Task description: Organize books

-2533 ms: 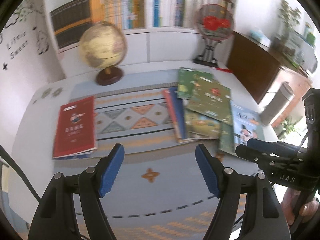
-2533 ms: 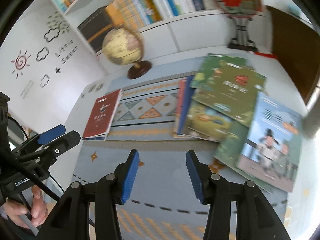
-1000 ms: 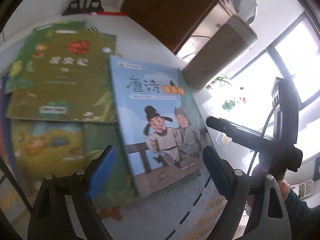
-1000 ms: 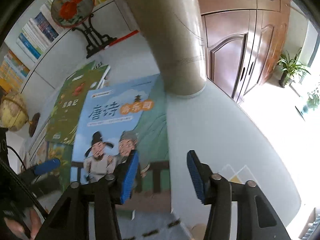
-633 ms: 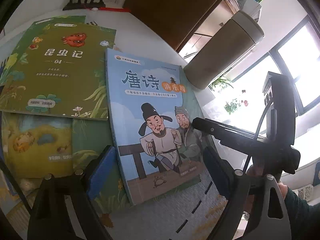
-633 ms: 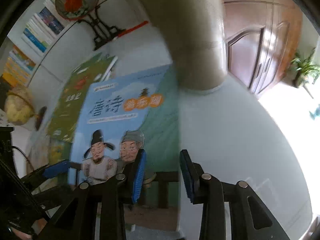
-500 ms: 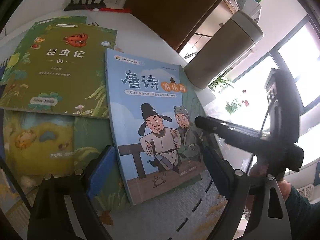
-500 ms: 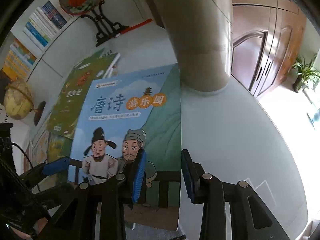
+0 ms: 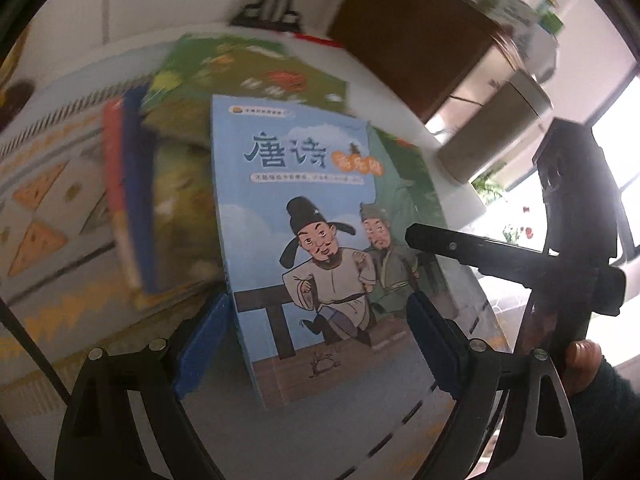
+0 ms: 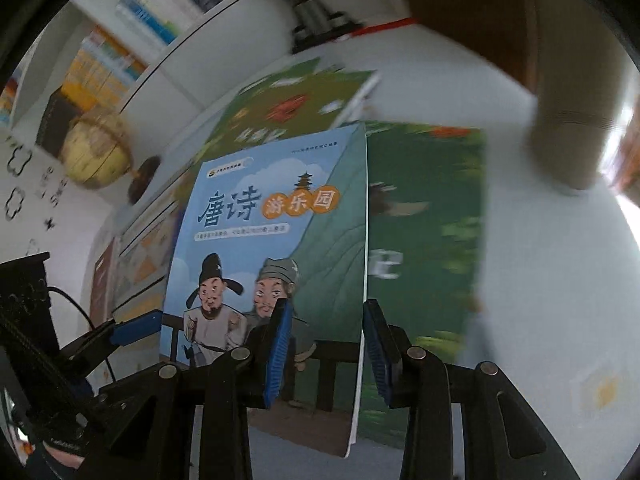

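A blue picture book with two cartoon men on its cover (image 9: 320, 216) is lifted off the pile and tilted up; it also shows in the right wrist view (image 10: 272, 232). My right gripper (image 10: 326, 344) is shut on its right edge near the bottom. My left gripper (image 9: 320, 340) is open, its blue pads on either side of the book's lower part; whether they touch it I cannot tell. Green books (image 9: 248, 68) and a red and blue book (image 9: 128, 184) lie in a loose pile behind. A dark green book (image 10: 424, 232) lies under the lifted one.
A patterned runner (image 9: 44, 216) covers the white table (image 10: 552, 280). A tan cylinder bin (image 9: 492, 128) stands past the table's right edge beside a brown cabinet (image 9: 408, 28). A globe (image 10: 96, 152) and a bookshelf (image 10: 132, 28) are at the back left.
The blue book lay flat on the pile; now my right gripper has closed on its right edge and lifted it. Both views have swung left, and a green book under it shows.
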### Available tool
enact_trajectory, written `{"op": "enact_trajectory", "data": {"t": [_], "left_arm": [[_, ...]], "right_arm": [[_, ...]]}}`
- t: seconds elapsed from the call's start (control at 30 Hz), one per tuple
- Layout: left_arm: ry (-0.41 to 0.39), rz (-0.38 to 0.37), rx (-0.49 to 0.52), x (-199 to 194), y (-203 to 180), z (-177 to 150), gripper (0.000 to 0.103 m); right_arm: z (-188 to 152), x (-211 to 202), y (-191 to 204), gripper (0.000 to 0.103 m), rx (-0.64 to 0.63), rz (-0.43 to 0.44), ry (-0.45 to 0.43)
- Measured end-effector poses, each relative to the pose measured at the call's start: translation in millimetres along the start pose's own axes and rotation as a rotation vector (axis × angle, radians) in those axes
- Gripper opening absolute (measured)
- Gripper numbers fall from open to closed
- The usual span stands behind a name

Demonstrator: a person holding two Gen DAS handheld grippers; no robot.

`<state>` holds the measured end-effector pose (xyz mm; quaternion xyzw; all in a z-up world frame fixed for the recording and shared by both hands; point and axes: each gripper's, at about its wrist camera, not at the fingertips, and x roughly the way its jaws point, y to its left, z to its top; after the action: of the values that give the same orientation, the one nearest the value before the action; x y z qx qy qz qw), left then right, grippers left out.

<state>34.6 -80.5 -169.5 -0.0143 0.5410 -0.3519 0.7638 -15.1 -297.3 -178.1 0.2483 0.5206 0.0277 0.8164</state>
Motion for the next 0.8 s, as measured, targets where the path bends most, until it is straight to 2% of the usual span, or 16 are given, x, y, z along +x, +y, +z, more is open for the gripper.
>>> {"op": "enact_trajectory", "data": {"t": [0.1, 0.2, 0.37, 0.43, 0.53, 0.6, 0.73, 0.8], "left_arm": [[-0.002, -0.007, -0.074, 1.4, 18.8, -6.8, 0.087], [-0.007, 0.001, -0.101, 8.0, 23.5, -11.8, 0.087], [0.009, -0.048, -0.125, 20.6, 18.4, -17.1, 0.087], [0.028, -0.093, -0.123, 24.0, 12.1, -16.6, 0.087], [0.050, -0.159, -0.147, 25.3, 4.2, -16.3, 0.088], [0.029, -0.166, -0.155, 18.8, -0.3, -12.9, 0.088], [-0.023, -0.294, -0.210, -5.2, -2.0, -3.5, 0.088], [-0.025, -0.313, -0.210, -10.4, -4.5, 1.0, 0.088]], "right_arm": [[-3.5, 7.2, -4.1, 0.036, 0.052, 0.047, 0.023], [-13.7, 0.3, -13.7, 0.036, 0.080, 0.022, 0.013], [-33.1, -4.7, -16.8, 0.040, 0.087, 0.076, 0.015], [-40.9, -7.0, -14.3, 0.041, 0.082, 0.078, 0.018], [-53.8, -10.5, -18.1, 0.044, 0.118, 0.138, 0.019], [-55.5, -11.8, -22.8, 0.046, 0.143, 0.162, 0.013], [-51.5, -10.4, -28.8, 0.058, 0.206, 0.233, 0.024], [-52.0, -8.9, -36.3, 0.062, 0.262, 0.298, 0.018]]}}
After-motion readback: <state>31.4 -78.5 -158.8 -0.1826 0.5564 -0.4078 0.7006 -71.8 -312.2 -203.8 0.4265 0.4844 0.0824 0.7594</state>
